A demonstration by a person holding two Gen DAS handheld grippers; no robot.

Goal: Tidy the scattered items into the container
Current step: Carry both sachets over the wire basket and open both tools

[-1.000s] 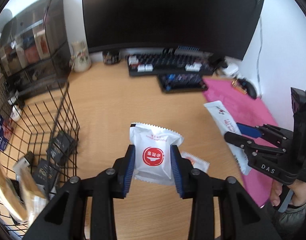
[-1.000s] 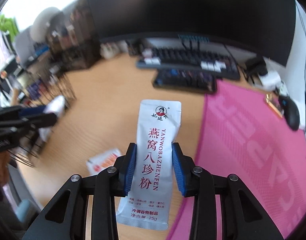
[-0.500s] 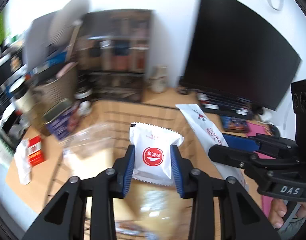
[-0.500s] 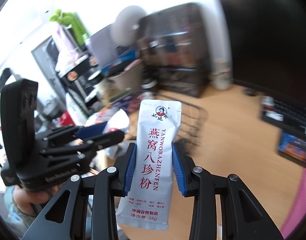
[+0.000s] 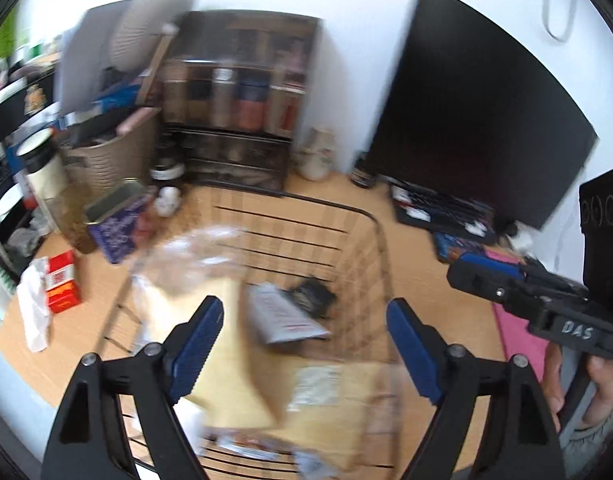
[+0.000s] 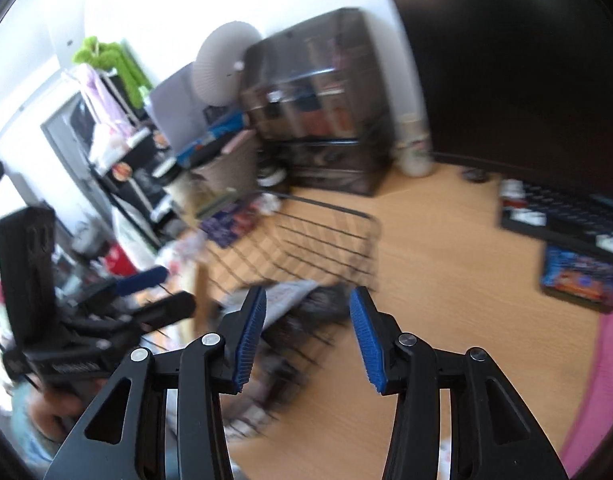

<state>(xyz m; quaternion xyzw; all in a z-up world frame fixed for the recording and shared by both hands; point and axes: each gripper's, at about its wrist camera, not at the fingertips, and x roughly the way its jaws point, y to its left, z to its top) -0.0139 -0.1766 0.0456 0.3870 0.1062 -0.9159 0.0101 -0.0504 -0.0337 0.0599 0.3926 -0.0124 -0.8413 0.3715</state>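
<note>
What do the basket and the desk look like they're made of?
Basket: probably thin metal wire with a black coating; it is an open grid of slim dark bars you can see through. Desk: a pale wood-look top, smooth and matte; whether solid wood or laminate cannot be told, as the pictures are blurred.

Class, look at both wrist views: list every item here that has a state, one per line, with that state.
Left hand-held gripper: jaws opening, nothing between them.
Right hand-held gripper: jaws opening, nothing between them.
Black wire basket: upright on the desk, holding packets.
Grey-white foil packet: lying inside the basket.
Black monitor: screen dark.
</note>
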